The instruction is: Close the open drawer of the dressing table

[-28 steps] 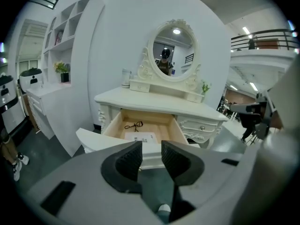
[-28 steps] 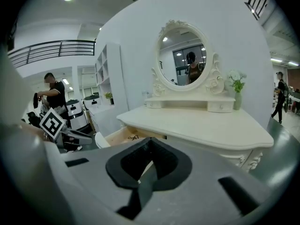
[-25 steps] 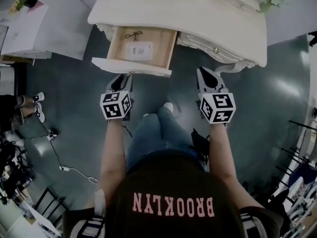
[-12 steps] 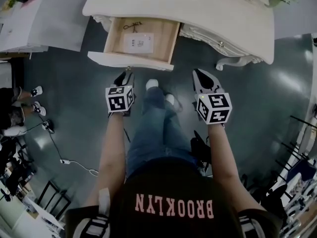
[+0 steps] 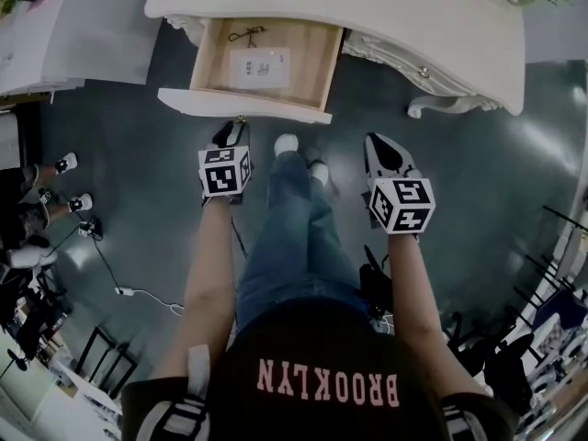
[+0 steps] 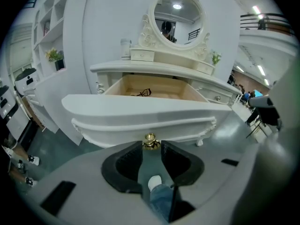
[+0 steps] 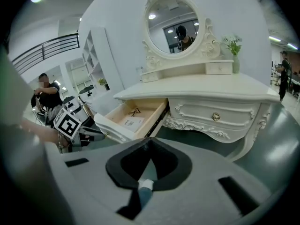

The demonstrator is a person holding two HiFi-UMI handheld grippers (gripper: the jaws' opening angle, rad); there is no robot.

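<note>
The cream dressing table (image 5: 386, 16) has its left drawer (image 5: 241, 105) pulled out, showing a paper sheet (image 5: 260, 67) and a small black item (image 5: 243, 35) on the wooden bottom. My left gripper (image 5: 231, 132) hangs just in front of the drawer front (image 6: 140, 111). It is open, and the brass knob (image 6: 150, 141) shows right at the gap between its tips, untouched by the pads. My right gripper (image 5: 375, 141) hovers to the right, below the closed drawer (image 7: 215, 117), well short of the table. Its jaws meet at the tip in the right gripper view (image 7: 149, 142), with nothing held.
My legs and white shoes (image 5: 287, 143) stand between the grippers, close under the drawer. The table's curved leg (image 5: 432, 108) is at right. A white shelf unit (image 5: 55, 35), a floor cable (image 5: 138, 297) and seated people (image 5: 41, 200) are at left. An oval mirror (image 6: 176, 13) tops the table.
Both grippers have sunk lower, and the left one now sits nearer the drawer's knob. The drawer stays pulled out. My feet have stepped closer to the table.
</note>
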